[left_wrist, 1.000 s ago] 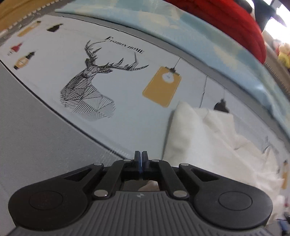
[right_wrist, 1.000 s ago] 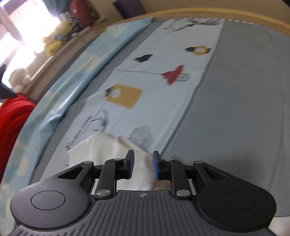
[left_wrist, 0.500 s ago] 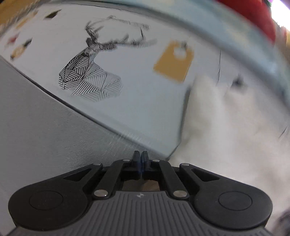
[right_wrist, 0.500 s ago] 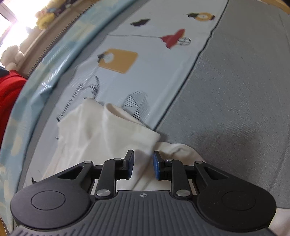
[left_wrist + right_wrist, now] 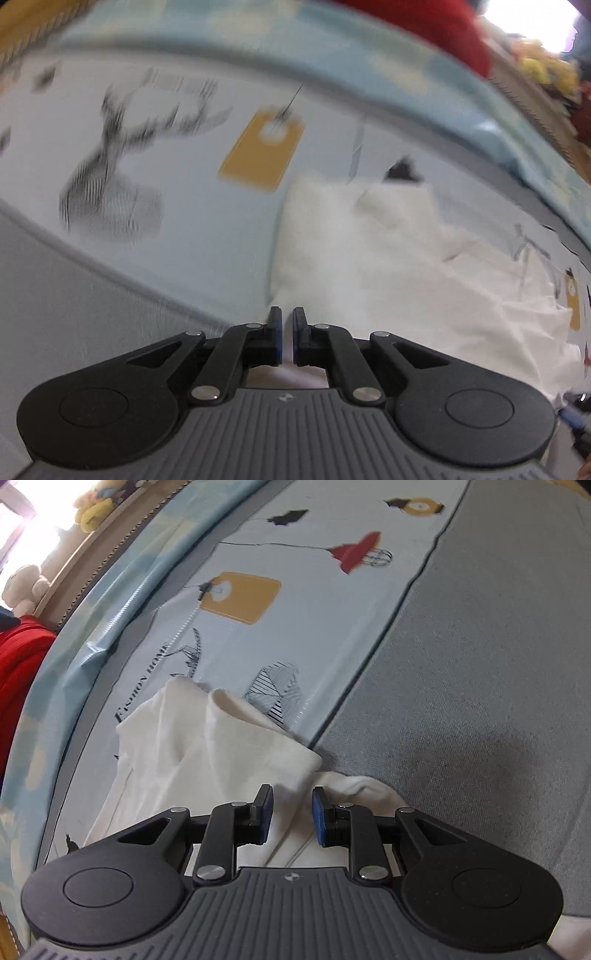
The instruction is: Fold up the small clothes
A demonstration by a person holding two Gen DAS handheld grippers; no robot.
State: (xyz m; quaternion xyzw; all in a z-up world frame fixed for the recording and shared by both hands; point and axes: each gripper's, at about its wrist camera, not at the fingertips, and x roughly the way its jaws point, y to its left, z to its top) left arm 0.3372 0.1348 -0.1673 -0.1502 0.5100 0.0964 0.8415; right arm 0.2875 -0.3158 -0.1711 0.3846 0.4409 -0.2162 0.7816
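Observation:
A small white garment (image 5: pixel 388 258) lies crumpled on a pale blue printed sheet (image 5: pixel 207 229); it also shows in the right wrist view (image 5: pixel 207 746). My left gripper (image 5: pixel 287 332) hovers over the garment's near left edge, its jaws a narrow gap apart and nothing between them. My right gripper (image 5: pixel 290 812) is open and empty just above a folded edge of the garment. The left view is motion-blurred.
The sheet carries a deer print (image 5: pixel 110 177) and a yellow lamp print (image 5: pixel 240 596). Grey bedding (image 5: pixel 480 683) lies beside it. A light blue blanket (image 5: pixel 369 66), a red cloth (image 5: pixel 424 33) and plush toys (image 5: pixel 92 509) line the far side.
My left gripper went from shut to slightly open and swung over the garment. My right gripper stayed open and moved closer over the garment.

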